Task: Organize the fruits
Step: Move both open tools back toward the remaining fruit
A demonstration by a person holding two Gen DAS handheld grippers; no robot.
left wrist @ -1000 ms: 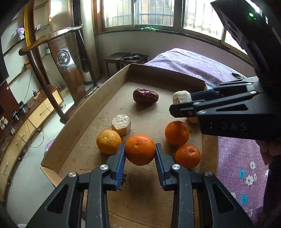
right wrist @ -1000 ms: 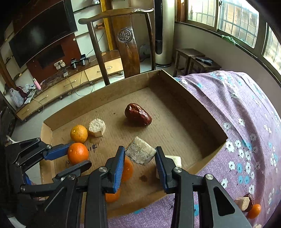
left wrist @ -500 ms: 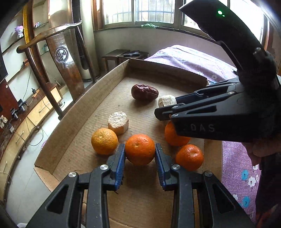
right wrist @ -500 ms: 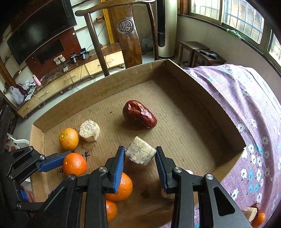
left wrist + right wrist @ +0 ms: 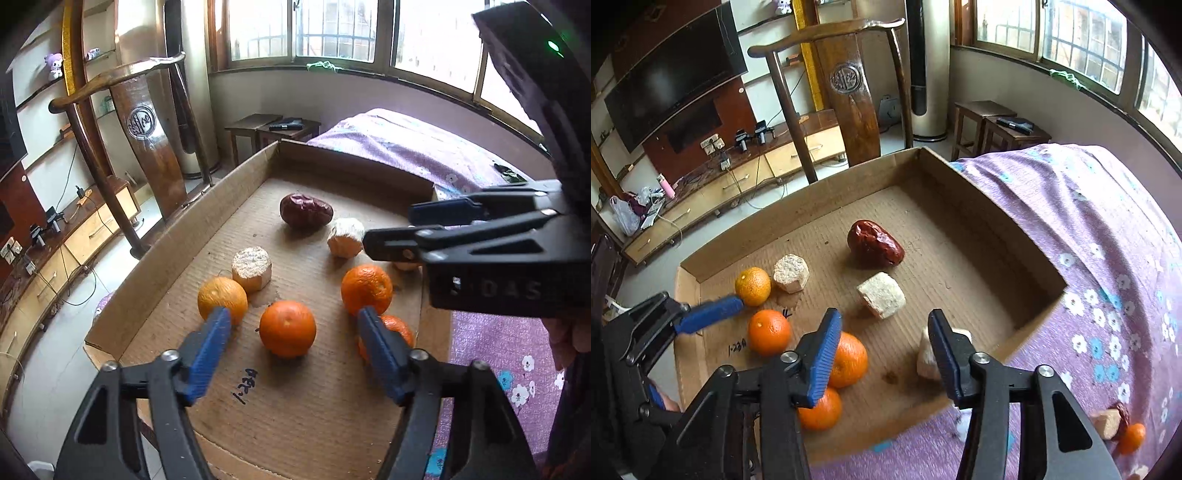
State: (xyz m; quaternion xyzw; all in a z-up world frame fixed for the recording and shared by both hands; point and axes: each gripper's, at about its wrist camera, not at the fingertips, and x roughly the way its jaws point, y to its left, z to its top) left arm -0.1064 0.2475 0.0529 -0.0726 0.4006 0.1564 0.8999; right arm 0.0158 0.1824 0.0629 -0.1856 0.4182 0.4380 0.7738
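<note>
Both grippers had let go since a moment before. Left wrist view: left gripper spread wide, released orange sitting on the cardboard tray floor between its fingers; red date lay long axis left-right. Right wrist view: right gripper spread, pale chunk resting just ahead, date beyond, four oranges inside

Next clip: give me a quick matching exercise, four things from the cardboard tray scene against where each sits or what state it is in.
Things:
1. red date
2. left tool
3. pale orange
4. small orange

Places/states:
A. on the purple cloth, outside the tray
B. beside a pale cut chunk, near the tray's left wall
C. open around an orange
D. mid-tray, farthest of the fruit

Pairs: 1-D, 2-C, 3-B, 4-A
</note>
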